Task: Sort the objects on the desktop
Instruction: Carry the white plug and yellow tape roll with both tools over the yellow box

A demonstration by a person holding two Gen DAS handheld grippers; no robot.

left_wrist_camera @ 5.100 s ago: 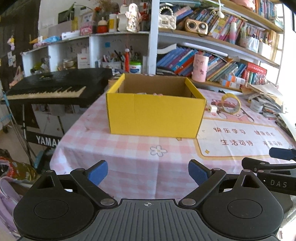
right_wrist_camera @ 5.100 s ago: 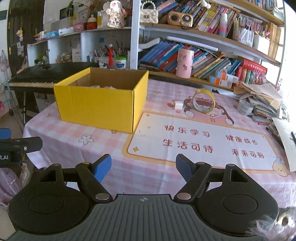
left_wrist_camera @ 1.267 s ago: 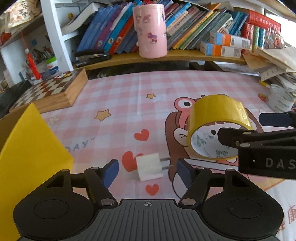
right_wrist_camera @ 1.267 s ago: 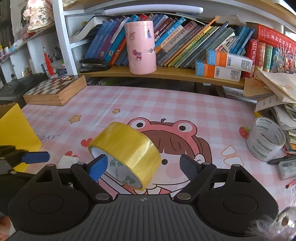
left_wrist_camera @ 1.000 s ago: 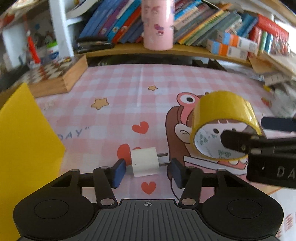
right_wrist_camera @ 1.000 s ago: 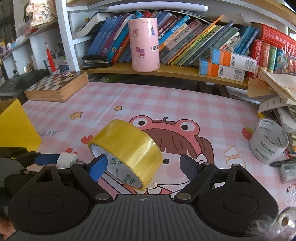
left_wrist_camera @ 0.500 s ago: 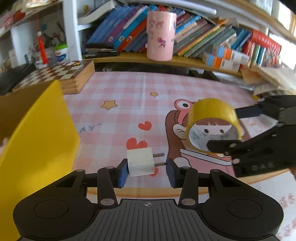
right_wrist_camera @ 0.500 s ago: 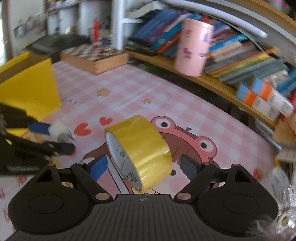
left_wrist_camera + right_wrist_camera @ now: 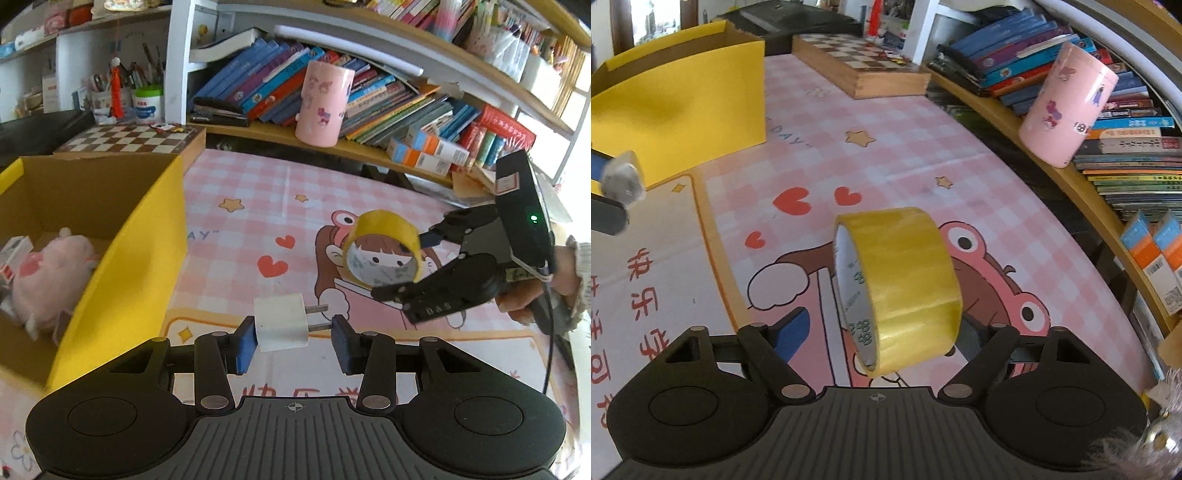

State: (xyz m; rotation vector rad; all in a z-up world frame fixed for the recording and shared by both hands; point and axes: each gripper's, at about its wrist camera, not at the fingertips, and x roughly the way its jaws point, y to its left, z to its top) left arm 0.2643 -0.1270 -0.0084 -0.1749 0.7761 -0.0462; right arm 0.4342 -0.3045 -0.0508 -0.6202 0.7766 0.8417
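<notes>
Both grippers had risen off the tablecloth since half a second before, each carrying its load clear of the surface. Nearest the left wrist camera, the left gripper [image 9: 293,341] was closed on the white plug adapter [image 9: 281,327], one blue pad against its body and the other against the tips of its two prongs. To its left stood the open yellow box [image 9: 147,258], its near corner just beside the gripper, a pink plush toy [image 9: 48,273] lying inside. To the right, open pink tablecloth [image 9: 258,192] stretched toward the shelf. The right gripper [image 9: 882,332], held level in a hand [image 9: 532,295], was clamped across the yellow tape roll [image 9: 905,273], which stood on edge above the cartoon mat. Farther back sat a chessboard [image 9: 864,70] and a pink cup [image 9: 1067,122].
</notes>
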